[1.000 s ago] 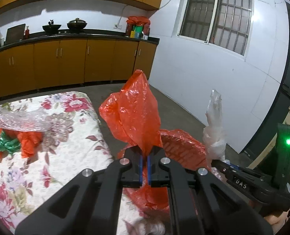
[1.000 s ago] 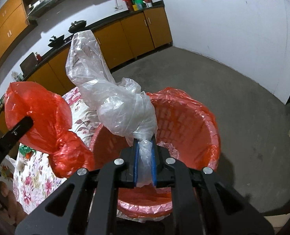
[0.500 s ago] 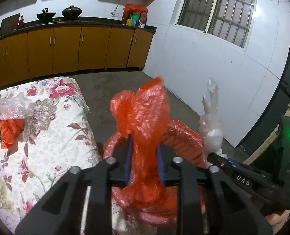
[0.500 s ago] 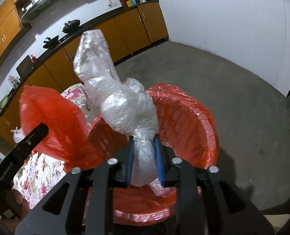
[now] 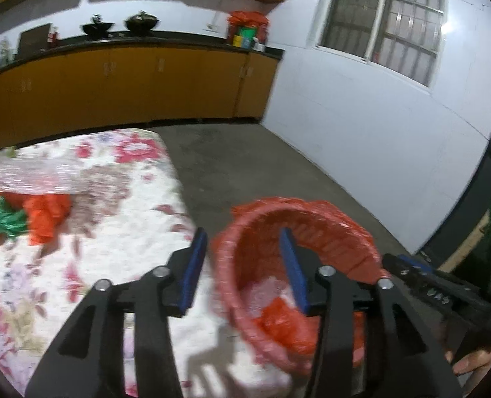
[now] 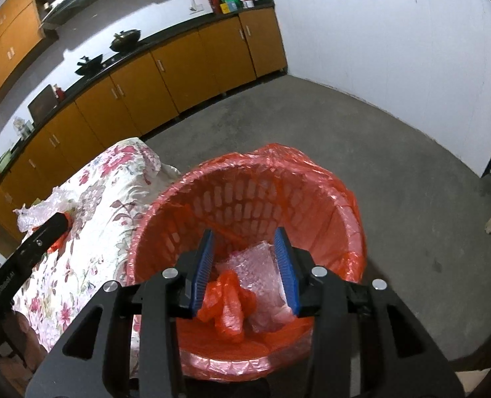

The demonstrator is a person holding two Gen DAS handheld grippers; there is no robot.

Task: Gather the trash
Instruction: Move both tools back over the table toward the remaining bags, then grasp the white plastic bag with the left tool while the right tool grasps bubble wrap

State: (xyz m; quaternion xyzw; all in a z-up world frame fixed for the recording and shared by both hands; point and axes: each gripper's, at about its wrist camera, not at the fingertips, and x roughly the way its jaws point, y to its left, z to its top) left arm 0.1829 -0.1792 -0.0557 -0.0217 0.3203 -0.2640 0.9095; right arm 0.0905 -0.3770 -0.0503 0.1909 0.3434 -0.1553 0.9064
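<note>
Nearest in the right wrist view, the right tongs (image 6: 245,265) stand spread apart with nothing between the blue pads, at lower centre of the frame above the red-lined basket (image 6: 311,182). Inside the basket lie a crumpled red plastic bag (image 6: 227,305) and, touching it, a clear plastic wrap (image 6: 258,265). In the left wrist view the left tongs (image 5: 243,267) are likewise parted and empty, straddling the basket's near rim. Just left of the basket lies the flowered worktop (image 5: 112,232); at its far left edge rest more red scraps (image 5: 46,212), green scraps (image 5: 3,222) and clear wrap (image 5: 29,175). Behind, orange cabinets (image 6: 179,73) line the upper frame.
</note>
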